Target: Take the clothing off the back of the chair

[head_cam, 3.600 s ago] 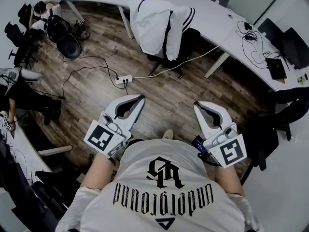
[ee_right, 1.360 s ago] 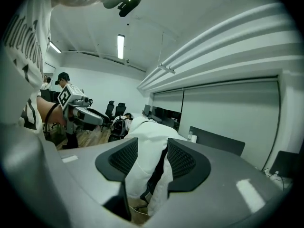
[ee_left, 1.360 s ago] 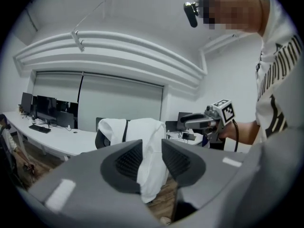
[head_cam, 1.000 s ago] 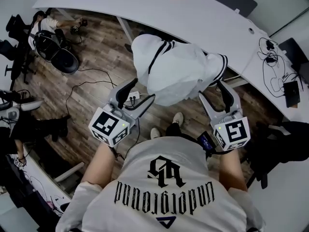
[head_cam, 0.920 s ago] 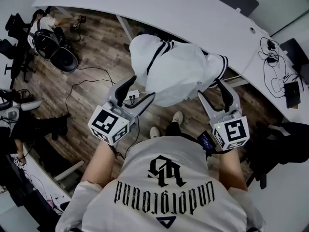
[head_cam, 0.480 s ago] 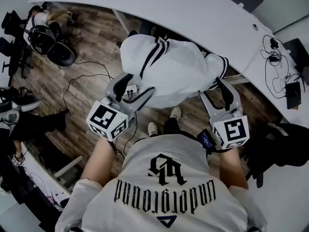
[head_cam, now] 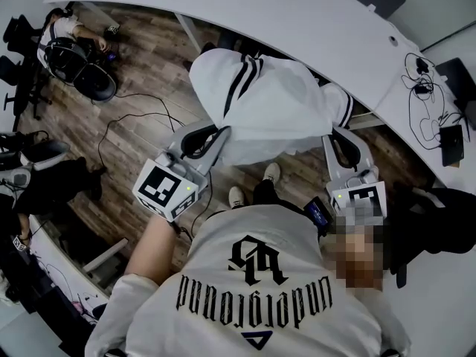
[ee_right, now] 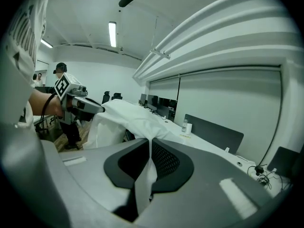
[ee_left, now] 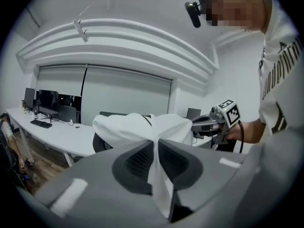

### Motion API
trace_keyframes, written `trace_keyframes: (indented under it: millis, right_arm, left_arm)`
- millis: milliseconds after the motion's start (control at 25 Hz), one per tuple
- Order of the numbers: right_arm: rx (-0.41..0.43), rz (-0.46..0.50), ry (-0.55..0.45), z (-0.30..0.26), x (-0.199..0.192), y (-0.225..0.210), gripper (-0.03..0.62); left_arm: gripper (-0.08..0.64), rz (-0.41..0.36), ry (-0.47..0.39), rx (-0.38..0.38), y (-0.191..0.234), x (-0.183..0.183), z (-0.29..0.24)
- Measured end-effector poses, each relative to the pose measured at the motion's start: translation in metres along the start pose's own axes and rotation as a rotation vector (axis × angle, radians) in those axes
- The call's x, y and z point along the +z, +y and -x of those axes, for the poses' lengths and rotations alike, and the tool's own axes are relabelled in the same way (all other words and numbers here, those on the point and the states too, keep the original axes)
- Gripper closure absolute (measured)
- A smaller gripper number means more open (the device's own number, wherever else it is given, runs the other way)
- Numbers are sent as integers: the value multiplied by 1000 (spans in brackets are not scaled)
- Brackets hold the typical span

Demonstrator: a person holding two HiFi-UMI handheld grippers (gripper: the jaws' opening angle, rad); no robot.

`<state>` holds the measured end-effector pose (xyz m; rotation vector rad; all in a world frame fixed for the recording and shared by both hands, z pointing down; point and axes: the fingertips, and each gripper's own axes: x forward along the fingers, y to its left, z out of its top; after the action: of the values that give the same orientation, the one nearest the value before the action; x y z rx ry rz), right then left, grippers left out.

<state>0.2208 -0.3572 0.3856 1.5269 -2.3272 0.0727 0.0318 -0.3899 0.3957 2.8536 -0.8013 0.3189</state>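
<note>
Fingers (ee_left: 133,163) of the left gripper (ee_left: 154,144) are closing, pinching a fold of the white jacket (head_cam: 275,103); the right gripper (ee_right: 149,146) does likewise, one at each side, likely to lift it evenly; the jacket sits upper middle, draped over the chair (ee_left: 98,144) beside the counter (head_cam: 312,13).

One white jacket (head_cam: 275,103), two grippers (head_cam: 216,134) (head_cam: 343,136), one long desk (head_cam: 223,6).
</note>
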Motion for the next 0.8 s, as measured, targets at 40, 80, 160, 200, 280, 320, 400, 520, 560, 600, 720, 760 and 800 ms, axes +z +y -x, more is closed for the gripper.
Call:
trace_keyframes:
  millis: [40,80,160,200,280,320,400,520,560,600,720,760,800]
  right_arm:
    - [2,3,-8,2,3,3,571]
    - [5,6,-18,5,6,7,571]
    - [11,16,-41,12,13,17,572]
    - [12,23,-51,15,18,23,572]
    - [12,37,-67,23,26,35,572]
    - [10,42,-73,27,30,42,572]
    - [4,51,-84,37,35,55,572]
    - [-5,63,-101,53,41,76,572]
    - [-8,67,-107,60,43,84,572]
    - [-13,72,-111,67,44,91,572]
    - [-34,80,-119,85,46,111,572]
    - [-40,79,-120,91,46,117,572]
    - [-44,77,-120,96,45,124,572]
  left_arm:
    - [483,-1,-2,-4,-1,1,3]
    - [483,-1,-5,-8,-3,2,7]
    - [485,-7,-12,-15,-7,3,16]
    - [485,-13,-18,-17,-10,4,22]
    - [485,-21,-29,-19,-14,6,35]
    - [485,-23,-33,-21,-16,6,42]
    - [485,-26,-41,-29,-22,6,55]
    - [485,-39,-55,-48,-33,6,76]
    - [485,-42,-62,-57,-38,7,83]
    - [485,-46,-68,-67,-44,7,90]
    - [485,-63,-78,-98,-59,4,109]
    - [485,-67,-77,-107,-63,1,114]
    - [485,-68,-75,-115,-66,-2,118]
